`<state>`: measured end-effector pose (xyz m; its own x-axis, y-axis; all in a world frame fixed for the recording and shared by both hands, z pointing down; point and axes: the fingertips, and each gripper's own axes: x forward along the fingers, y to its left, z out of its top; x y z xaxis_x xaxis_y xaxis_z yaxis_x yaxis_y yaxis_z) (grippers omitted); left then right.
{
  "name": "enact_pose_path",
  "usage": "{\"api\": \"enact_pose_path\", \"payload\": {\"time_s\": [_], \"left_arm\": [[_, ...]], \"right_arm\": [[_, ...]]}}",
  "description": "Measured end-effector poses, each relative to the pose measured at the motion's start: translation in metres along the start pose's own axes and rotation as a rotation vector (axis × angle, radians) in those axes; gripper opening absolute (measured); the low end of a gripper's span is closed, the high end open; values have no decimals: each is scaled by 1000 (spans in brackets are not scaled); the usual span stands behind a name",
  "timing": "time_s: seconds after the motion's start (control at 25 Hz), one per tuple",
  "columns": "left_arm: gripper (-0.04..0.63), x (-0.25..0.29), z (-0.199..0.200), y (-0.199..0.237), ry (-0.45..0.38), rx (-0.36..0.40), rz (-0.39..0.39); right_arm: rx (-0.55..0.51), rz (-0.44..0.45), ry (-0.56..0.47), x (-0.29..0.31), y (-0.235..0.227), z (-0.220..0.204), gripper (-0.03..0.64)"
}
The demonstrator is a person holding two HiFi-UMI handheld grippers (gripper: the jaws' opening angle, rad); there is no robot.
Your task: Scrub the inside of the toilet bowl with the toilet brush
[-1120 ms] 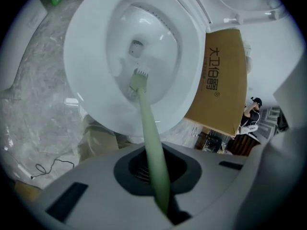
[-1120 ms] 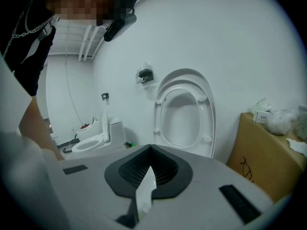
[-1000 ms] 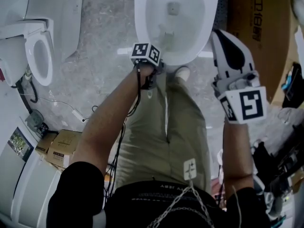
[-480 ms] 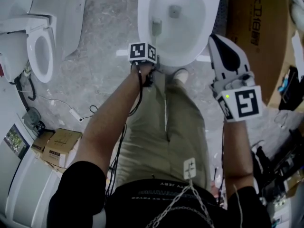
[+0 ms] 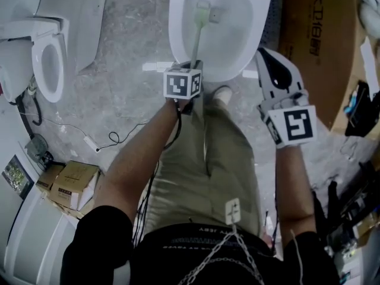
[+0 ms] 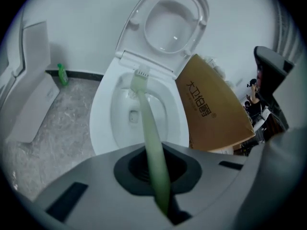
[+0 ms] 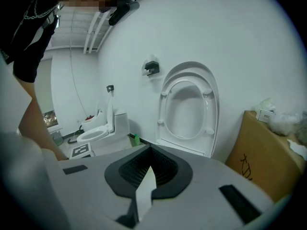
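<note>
The white toilet bowl (image 5: pixel 243 52) stands open in front of me, its seat and lid (image 6: pixel 170 18) raised against the wall. My left gripper (image 5: pixel 191 67) hangs over the bowl's near rim, shut on the pale green handle of the toilet brush (image 6: pixel 151 133). The brush head (image 5: pixel 203 8) rests on the bowl's far inner wall, left of the drain hole; the brush head (image 6: pixel 140 75) shows its white bristles there. My right gripper (image 5: pixel 267 61) hovers right of the bowl, jaws together, holding nothing. The right gripper (image 7: pixel 144 195) faces the raised lid (image 7: pixel 189 109).
A brown cardboard box (image 5: pixel 314 34) leans just right of the toilet. A second toilet (image 5: pixel 41 58) stands at the left, with a green bottle (image 6: pixel 62 74) by the wall. Small cartons (image 5: pixel 68 183) and a cable (image 5: pixel 113 138) lie on the floor. My legs stand before the bowl.
The brush head swept from the bowl's bottom to its left wall, then up to the far wall. The right gripper drifted slightly left and stayed shut.
</note>
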<state>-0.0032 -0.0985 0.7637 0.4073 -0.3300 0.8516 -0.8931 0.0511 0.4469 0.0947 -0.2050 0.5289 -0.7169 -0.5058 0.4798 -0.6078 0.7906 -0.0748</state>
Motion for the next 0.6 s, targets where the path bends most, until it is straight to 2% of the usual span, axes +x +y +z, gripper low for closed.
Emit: {"api": "enact_pose_path", "payload": {"time_s": [0.24, 0.48, 0.6], "left_arm": [[2, -37, 43, -19, -249, 179, 63], [2, -91, 89, -44, -457, 282, 101], [2, -114, 106, -56, -529, 336, 112]], "right_arm": [[21, -28, -15, -7, -4, -6, -9], [21, -38, -36, -14, -9, -5, -9], [22, -39, -42, -17, -12, -3, -9]]}}
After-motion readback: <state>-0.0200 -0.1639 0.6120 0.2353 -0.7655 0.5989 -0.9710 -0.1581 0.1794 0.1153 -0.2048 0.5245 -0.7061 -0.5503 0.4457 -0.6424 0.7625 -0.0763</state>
